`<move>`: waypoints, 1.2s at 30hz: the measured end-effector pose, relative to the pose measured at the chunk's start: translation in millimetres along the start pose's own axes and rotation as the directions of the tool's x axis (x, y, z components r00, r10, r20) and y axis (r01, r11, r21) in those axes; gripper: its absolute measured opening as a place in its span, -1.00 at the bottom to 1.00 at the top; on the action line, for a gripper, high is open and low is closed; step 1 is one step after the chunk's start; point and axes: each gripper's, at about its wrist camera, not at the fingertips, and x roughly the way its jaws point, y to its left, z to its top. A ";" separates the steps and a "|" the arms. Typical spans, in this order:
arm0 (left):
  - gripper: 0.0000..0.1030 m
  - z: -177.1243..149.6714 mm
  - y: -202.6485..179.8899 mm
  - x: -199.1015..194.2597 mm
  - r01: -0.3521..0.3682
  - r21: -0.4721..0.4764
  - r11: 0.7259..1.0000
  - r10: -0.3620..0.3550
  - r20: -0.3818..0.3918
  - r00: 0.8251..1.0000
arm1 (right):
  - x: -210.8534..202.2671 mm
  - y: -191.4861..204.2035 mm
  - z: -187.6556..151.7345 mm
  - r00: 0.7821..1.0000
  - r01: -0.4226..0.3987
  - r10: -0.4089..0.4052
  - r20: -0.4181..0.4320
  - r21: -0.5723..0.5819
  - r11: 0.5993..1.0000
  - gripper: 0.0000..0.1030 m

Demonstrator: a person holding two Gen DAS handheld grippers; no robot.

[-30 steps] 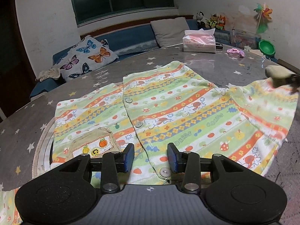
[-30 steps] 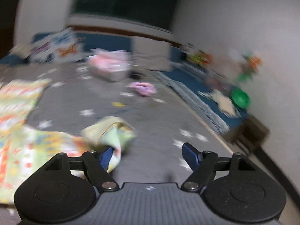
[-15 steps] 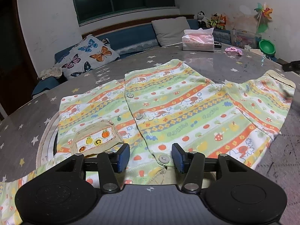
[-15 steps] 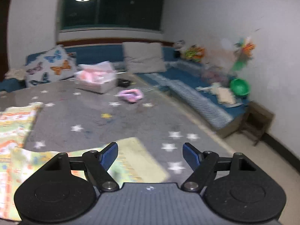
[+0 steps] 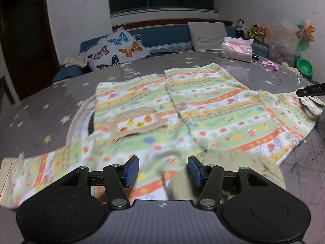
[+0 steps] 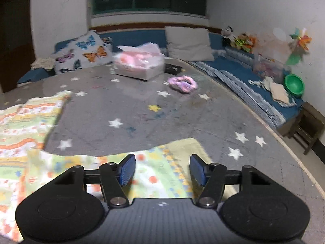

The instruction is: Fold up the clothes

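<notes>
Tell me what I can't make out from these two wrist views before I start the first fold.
- Shirt near hem and collar, left wrist view: hidden under the left gripper body; the near cloth is motion-blurred.
- Left sleeve, left wrist view: cut off by the frame's left edge.
- Right sleeve near part, right wrist view: hidden by the right gripper.
- Right gripper, left wrist view: only a dark tip shows at the right edge.
- Pocket pattern: blurred.

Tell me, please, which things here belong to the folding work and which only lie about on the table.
For the job:
- patterned shirt, spread flat on the table
- left claw, open
- right claw, open, over the shirt's sleeve

Only lying about:
- tissue box
- pink scrunchie
- small black object
</notes>
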 end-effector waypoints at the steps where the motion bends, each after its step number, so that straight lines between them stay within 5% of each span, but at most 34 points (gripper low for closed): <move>1: 0.12 -2.8 2.9 -2.6 -0.003 -0.008 1.000 0.003 -0.002 1.000 | -3.8 4.1 0.0 1.000 -0.021 0.021 0.005 -0.008 1.000 0.18; 5: 0.12 -10.4 5.7 -14.9 0.021 -0.022 1.000 -0.021 0.004 1.000 | -27.8 45.2 -2.6 0.983 -0.180 0.182 0.015 -0.092 0.979 0.19; 9: 0.12 -15.3 16.5 -31.2 0.041 -0.070 0.997 -0.039 0.023 0.999 | -43.1 91.2 -3.3 0.938 -0.341 0.345 -0.007 -0.182 0.922 0.20; 15: 0.10 -21.8 74.3 -56.9 -0.121 -0.211 0.970 0.133 0.045 0.990 | -52.8 155.7 -3.7 0.857 -0.508 0.511 -0.069 -0.280 0.814 0.20; 24: 0.09 -49.9 183.4 -69.0 -0.400 -0.468 0.788 0.402 -0.101 0.910 | -52.2 229.5 -12.0 0.781 -0.612 0.607 -0.147 -0.367 0.700 0.20; 26: 0.09 -55.3 198.3 -70.3 -0.417 -0.500 0.759 0.419 -0.114 0.901 | -50.2 241.0 -16.3 0.774 -0.622 0.610 -0.169 -0.383 0.683 0.20; 31: 0.08 -58.1 214.1 -64.4 -0.425 -0.510 0.748 0.425 -0.124 0.897 | -44.6 264.8 -32.8 0.770 -0.630 0.595 -0.231 -0.425 0.650 0.20; 36: -0.22 -60.9 229.8 -58.4 -0.433 -0.519 0.736 0.430 -0.135 0.893 | -46.5 265.9 -36.1 0.778 -0.621 0.582 -0.239 -0.440 0.649 0.20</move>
